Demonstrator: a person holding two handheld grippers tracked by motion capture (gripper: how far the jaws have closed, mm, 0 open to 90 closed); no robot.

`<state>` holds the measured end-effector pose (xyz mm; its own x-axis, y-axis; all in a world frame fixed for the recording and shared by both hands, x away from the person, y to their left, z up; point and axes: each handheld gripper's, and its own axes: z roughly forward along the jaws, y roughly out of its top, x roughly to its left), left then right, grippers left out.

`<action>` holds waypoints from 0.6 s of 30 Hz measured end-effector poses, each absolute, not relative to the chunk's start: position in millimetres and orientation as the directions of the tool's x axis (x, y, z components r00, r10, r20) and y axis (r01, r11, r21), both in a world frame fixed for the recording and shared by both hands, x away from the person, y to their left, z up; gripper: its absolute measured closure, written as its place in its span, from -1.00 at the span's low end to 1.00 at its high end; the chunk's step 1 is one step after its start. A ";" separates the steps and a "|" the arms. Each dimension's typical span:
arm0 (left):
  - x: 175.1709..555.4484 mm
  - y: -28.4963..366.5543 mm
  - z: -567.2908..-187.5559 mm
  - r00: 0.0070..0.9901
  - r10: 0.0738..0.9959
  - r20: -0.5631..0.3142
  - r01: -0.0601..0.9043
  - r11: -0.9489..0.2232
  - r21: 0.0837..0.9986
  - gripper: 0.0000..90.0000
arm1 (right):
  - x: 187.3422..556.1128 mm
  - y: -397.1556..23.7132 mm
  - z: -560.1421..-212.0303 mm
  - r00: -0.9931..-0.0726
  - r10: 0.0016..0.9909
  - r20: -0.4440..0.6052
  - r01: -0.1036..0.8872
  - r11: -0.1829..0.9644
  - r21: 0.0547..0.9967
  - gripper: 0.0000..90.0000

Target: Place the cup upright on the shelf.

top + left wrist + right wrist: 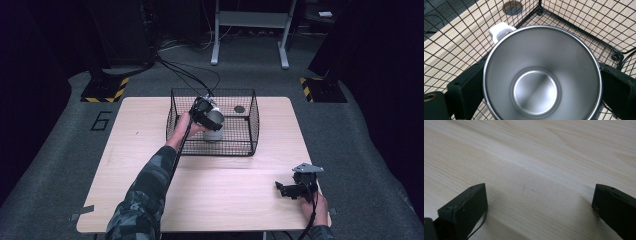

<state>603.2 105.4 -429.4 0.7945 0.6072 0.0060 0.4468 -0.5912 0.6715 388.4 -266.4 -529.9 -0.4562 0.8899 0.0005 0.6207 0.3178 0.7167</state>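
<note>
Left gripper (206, 116) straddles the steel cup (541, 75) inside the wire basket (250, 145), jaws against opposite walls, mouth facing the camera, white handle (500, 31) on the far side. Right gripper (295, 189) rests well apart, jaws spread, empty.

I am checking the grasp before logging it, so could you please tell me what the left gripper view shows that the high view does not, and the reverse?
The left gripper view alone shows the bare inside of the round stainless-steel mug, empty down to its flat bottom, and how the white handle joins at the rim. The high view alone shows the right gripper open over the pale wooden table, apart from the mug. Both show the left gripper with its jaws against the mug's sides, inside the black wire basket.
</note>
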 end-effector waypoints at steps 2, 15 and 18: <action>602.6 106.9 -429.3 0.796 0.606 0.002 0.445 -0.587 0.676 -0.88 | 388.4 -266.4 -529.9 -0.456 0.890 0.001 0.621 0.317 0.717 -1.00; 594.7 117.6 -411.7 0.787 0.616 -0.034 0.431 -0.508 0.746 -0.98 | 388.4 -266.4 -529.9 -0.456 0.890 0.001 0.621 0.317 0.717 -1.00; 590.8 119.5 -406.3 0.782 0.621 -0.044 0.430 -0.488 0.760 -0.99 | 388.4 -266.4 -529.9 -0.456 0.890 0.000 0.621 0.318 0.717 -1.00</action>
